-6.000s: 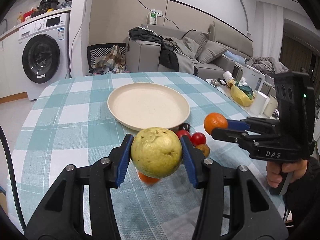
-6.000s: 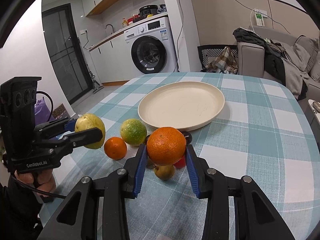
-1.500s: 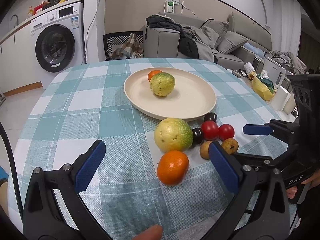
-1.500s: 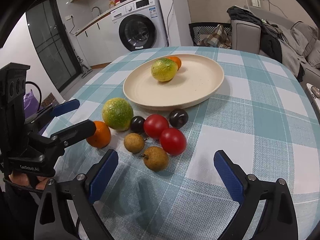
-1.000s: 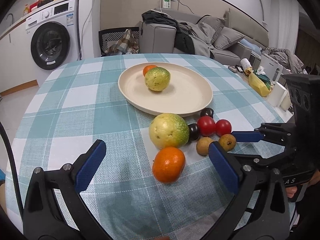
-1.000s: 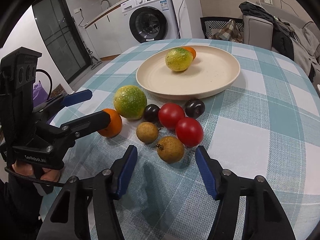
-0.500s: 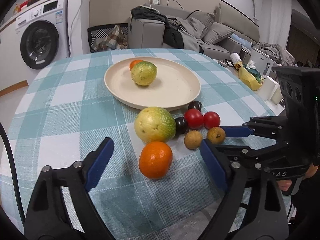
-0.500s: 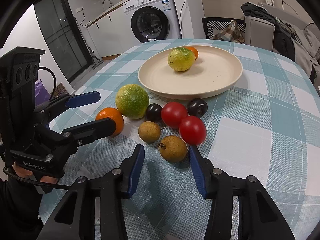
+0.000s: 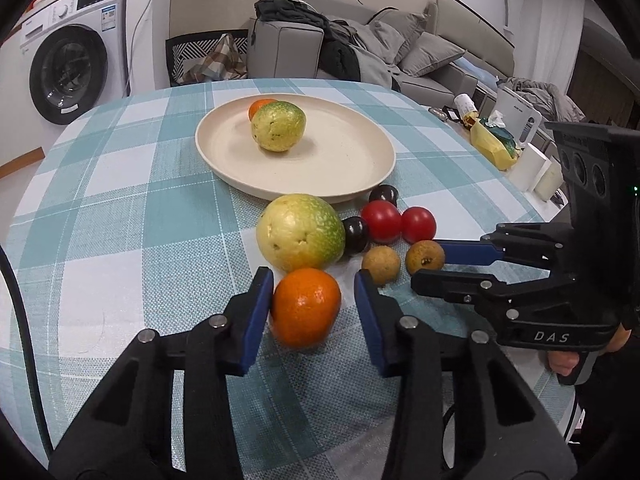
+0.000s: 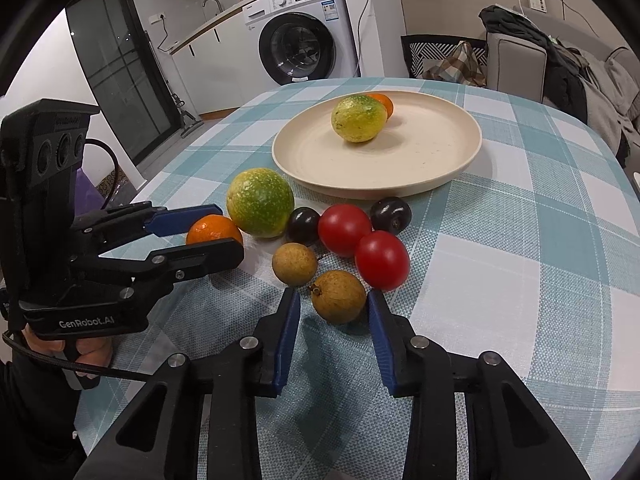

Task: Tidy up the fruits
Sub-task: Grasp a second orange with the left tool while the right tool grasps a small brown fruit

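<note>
Both of my hand-held grippers are down among the loose fruit at the near edge of the surface (image 9: 100,216). Left hand-held gripper (image 9: 314,304) straddles the orange (image 9: 306,306); its jaws are closing, one blue pad (image 9: 256,312) just about at the peel, the other with a sliver of gap, so I don't count it gripped yet. I come at it from the near side because the big yellow-green fruit (image 9: 300,232) sits right behind it.

Right hand-held gripper (image 10: 334,314) is closing too, around the nearest small brown fruit (image 10: 338,296), pads close on either side but not plainly pressing. I keep it low and near so I don't nudge the red tomato (image 10: 382,260) just beside it.

Further off, the plate (image 9: 360,176) holds another yellow-green fruit (image 9: 278,126) with a second orange (image 9: 258,106) behind it, both towards its far left, which leaves bare room for these two.
</note>
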### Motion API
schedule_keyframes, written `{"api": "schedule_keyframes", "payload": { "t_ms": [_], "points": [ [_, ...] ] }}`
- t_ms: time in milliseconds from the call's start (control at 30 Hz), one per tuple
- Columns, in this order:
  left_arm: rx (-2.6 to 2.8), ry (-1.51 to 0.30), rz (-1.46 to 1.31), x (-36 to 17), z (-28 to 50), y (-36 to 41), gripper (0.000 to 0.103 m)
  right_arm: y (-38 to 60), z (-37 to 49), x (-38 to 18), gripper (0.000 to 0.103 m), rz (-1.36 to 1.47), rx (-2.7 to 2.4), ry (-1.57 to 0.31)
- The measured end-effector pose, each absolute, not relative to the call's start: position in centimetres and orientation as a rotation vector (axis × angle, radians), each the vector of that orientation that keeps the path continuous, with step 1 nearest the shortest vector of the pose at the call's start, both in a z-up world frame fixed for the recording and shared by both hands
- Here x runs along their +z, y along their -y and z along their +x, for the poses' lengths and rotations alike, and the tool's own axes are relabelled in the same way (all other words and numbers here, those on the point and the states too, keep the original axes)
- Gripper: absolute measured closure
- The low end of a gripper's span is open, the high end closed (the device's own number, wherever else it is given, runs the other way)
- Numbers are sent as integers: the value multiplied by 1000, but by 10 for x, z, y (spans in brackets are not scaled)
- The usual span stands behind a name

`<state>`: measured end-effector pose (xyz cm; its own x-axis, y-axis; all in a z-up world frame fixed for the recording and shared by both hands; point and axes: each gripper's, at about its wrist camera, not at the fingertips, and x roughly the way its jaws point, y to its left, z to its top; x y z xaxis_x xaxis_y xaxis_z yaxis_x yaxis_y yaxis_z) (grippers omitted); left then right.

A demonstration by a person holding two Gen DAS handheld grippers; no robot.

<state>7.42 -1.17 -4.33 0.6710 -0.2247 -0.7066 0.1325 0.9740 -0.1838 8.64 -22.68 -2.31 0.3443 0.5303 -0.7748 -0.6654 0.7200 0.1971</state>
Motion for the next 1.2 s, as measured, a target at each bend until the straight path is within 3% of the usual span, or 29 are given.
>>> {"api": "schedule_keyframes", "payload": {
  "t_ms": [233, 700, 1200],
  "points": [
    [-198, -807, -140, -43, 75, 8, 72, 227, 87, -23, 67, -166, 780, -938],
    [-160, -887, -138, -55, 82, 6, 70, 226, 83, -22, 72, -179, 792, -930],
    [-201, -833, -141, -48, 76, 9, 70, 223, 79, -21, 73, -189, 806, -917]
  ]
}}
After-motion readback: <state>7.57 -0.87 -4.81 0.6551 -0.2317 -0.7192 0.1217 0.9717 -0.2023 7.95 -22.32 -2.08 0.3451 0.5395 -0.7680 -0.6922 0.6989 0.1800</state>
